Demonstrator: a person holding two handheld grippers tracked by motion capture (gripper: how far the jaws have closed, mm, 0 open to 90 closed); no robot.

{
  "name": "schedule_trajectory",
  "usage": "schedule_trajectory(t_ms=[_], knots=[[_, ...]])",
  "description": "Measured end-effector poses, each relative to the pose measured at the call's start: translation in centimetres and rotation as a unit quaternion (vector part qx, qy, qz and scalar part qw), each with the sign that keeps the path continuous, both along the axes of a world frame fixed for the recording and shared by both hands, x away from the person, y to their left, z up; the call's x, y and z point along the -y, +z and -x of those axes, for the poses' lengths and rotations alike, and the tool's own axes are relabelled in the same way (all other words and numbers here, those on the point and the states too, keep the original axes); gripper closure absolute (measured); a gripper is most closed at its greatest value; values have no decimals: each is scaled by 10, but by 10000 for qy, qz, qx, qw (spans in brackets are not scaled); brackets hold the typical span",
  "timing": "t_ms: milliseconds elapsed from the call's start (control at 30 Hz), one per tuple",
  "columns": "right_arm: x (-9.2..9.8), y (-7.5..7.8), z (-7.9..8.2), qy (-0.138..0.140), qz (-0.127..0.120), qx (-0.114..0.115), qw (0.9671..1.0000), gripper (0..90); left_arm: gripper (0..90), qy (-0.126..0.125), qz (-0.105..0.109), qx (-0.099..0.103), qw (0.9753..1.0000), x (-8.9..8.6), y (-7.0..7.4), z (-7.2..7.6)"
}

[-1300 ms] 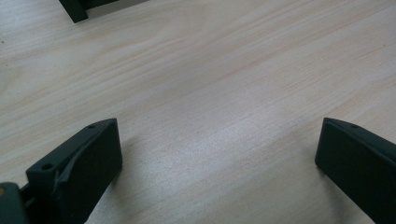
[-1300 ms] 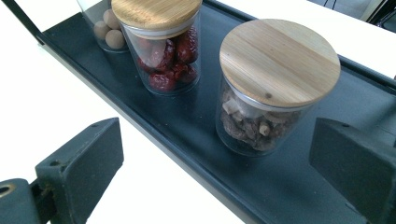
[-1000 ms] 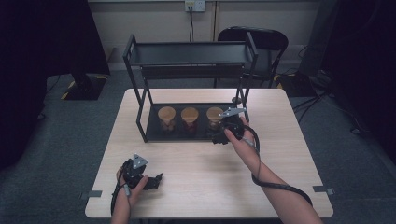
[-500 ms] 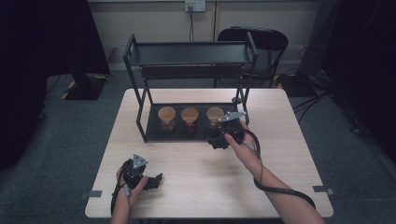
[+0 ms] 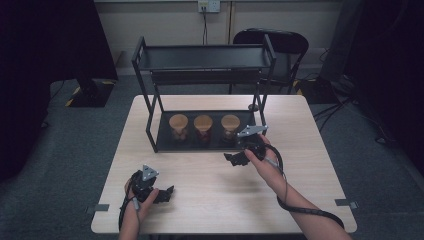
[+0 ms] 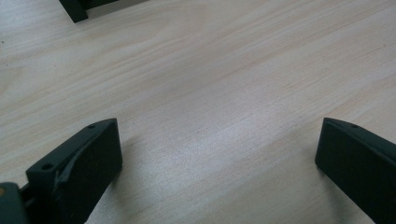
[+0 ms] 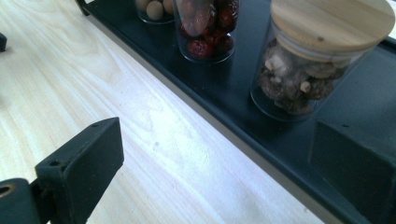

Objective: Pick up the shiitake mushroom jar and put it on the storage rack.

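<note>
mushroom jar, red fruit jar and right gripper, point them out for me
mushroom jar (image 7: 330, 21), right gripper view, on its wooden lid
red fruit jar (image 7: 205, 44), right gripper view, on the glass wall over the red fruit
right gripper (image 5: 235, 159), high view, between its fingertips

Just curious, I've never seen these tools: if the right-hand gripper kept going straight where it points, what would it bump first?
Probably the mushroom jar on the rack's lower tray; the right gripper is open and aimed toward it.

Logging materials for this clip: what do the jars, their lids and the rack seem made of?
Jars: clear glass by the look, contents visible through glossy walls. Lids: light wood, grain visible, matte. Rack: thin black bars and trays, probably painted metal.
</note>
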State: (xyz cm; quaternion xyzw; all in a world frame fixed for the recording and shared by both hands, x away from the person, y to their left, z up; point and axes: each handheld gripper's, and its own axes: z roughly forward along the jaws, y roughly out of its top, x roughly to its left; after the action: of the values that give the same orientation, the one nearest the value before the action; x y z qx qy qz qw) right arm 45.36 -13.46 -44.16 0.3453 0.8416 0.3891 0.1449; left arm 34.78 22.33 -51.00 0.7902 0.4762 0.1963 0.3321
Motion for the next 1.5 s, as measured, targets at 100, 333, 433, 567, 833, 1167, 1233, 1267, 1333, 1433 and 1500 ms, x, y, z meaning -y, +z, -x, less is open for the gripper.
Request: schedule_trajectory(t_ms=[100, 333, 433, 567, 833, 1167, 1233, 1267, 1333, 1433, 1500], knots=[[3, -1, 3, 11, -14, -8, 10000, 24, 2, 1, 1, 0, 10000, 0, 0, 0], [10, -4, 10, 44, -83, -33, 10000, 23, 2, 1, 1, 1, 10000, 0, 0, 0], [13, -6, 13, 62, -103, -54, 9999, 24, 2, 0, 0, 1, 10000, 0, 0, 0], [16, -8, 17, 88, -113, -62, 9999, 24, 2, 1, 0, 0, 10000, 0, 0, 0], [24, -13, 23, 83, -167, -97, 9998, 24, 2, 3, 2, 1, 10000, 0, 0, 0], [39, -21, 31, 7, -249, -190, 9995, 24, 2, 2, 2, 1, 10000, 0, 0, 0], [41, -22, 32, 3, -252, -198, 9995, 24, 2, 1, 1, 0, 10000, 0, 0, 0], [42, -23, 33, 7, -253, -198, 9995, 24, 2, 1, 1, 0, 10000, 0, 0, 0], [45, -24, 35, 4, -248, -206, 9995, 25, 2, 1, 1, 0, 10000, 0, 0, 0], [49, -26, 37, -10, -259, -221, 9994, 25, 2, 1, 0, 0, 10000, 0, 0, 0], [52, -27, 38, -13, -270, -225, 9994, 25, 2, 1, 2, 0, 10000, 0, 0, 0]])
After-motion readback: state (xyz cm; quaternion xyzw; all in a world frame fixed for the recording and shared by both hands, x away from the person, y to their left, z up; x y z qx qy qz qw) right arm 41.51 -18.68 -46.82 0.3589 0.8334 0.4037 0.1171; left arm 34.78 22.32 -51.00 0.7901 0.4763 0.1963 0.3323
